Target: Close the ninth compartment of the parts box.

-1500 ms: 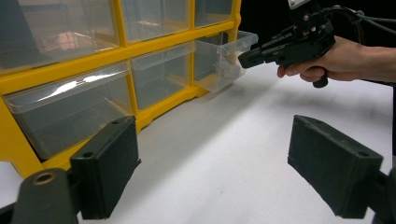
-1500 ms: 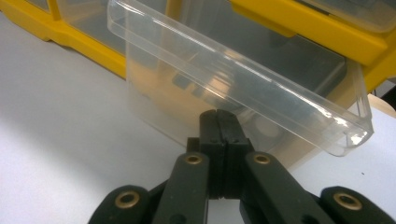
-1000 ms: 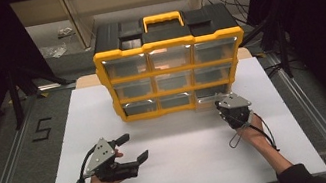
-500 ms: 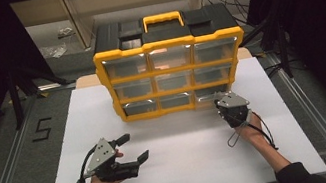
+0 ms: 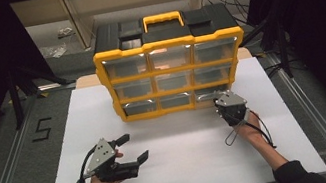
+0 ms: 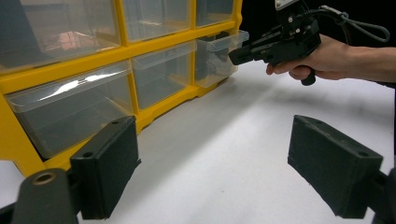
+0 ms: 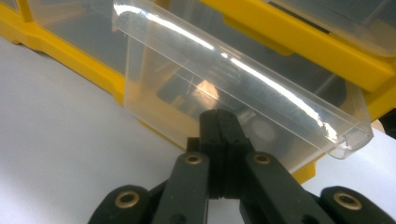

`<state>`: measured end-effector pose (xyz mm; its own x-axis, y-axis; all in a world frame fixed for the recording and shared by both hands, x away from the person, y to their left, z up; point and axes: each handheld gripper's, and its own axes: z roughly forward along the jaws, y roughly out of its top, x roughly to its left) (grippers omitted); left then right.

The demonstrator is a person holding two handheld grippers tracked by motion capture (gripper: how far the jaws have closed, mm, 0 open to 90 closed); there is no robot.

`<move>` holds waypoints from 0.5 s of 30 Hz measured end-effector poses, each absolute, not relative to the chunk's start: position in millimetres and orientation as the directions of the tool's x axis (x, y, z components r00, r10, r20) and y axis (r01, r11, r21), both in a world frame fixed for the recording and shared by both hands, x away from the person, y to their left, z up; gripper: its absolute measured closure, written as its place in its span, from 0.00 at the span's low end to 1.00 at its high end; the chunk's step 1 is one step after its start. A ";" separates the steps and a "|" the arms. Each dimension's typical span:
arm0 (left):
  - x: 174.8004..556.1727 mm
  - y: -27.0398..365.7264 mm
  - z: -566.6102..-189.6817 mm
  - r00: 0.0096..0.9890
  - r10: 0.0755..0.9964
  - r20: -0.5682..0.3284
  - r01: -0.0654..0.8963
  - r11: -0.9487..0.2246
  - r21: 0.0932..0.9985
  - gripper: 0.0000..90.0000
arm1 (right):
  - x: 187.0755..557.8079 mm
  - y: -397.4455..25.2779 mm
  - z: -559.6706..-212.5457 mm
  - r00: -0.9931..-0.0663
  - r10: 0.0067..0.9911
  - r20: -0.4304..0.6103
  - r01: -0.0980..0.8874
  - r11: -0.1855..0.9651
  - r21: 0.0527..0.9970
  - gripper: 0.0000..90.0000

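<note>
**Now: right gripper at the bottom-right drawer, pulled a little way out**

The clear bottom-right drawer of the yellow organizer stands slightly proud of the frame, its front lip forward of the neighbouring drawers; in the left gripper view it sits at the far end of the lowest row. The right gripper is at that drawer's front. In its own view the two black jaws are pressed flat together, tips against the drawer's clear front wall below the lip; whether anything is pinched between them cannot be told.

The left gripper hovers low over the near left part of the table, well apart from the organizer, jaws spread wide with nothing between them.

Against the earlier pictures, both hands and the organizer sit in the same places; no shift is visible.

The organizer stands toward the back of a white tabletop, black top and yellow handle facing the camera. Around the table are grey floor, a metal rail, a floor mark reading "5", and dark curtains on both sides.
</note>
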<state>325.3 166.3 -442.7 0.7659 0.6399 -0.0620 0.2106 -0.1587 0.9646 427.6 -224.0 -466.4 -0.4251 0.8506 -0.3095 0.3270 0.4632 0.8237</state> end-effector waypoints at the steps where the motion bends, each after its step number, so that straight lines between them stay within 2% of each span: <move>1: 325.4 166.4 -442.7 0.766 0.640 -0.062 0.211 -0.158 0.965 0.17 | 428.0 -223.8 -466.5 -0.425 0.851 -0.309 0.328 0.463 0.824 1.00; 15: 325.5 165.9 -442.9 0.766 0.640 -0.062 0.210 -0.159 0.965 0.17 | 434.8 -223.3 -467.5 -0.416 0.853 -0.315 0.324 0.462 0.825 1.00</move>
<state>325.5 165.9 -442.9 0.7662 0.6397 -0.0619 0.2105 -0.1588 0.9646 434.8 -223.3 -467.5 -0.4157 0.8533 -0.3148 0.3243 0.4624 0.8252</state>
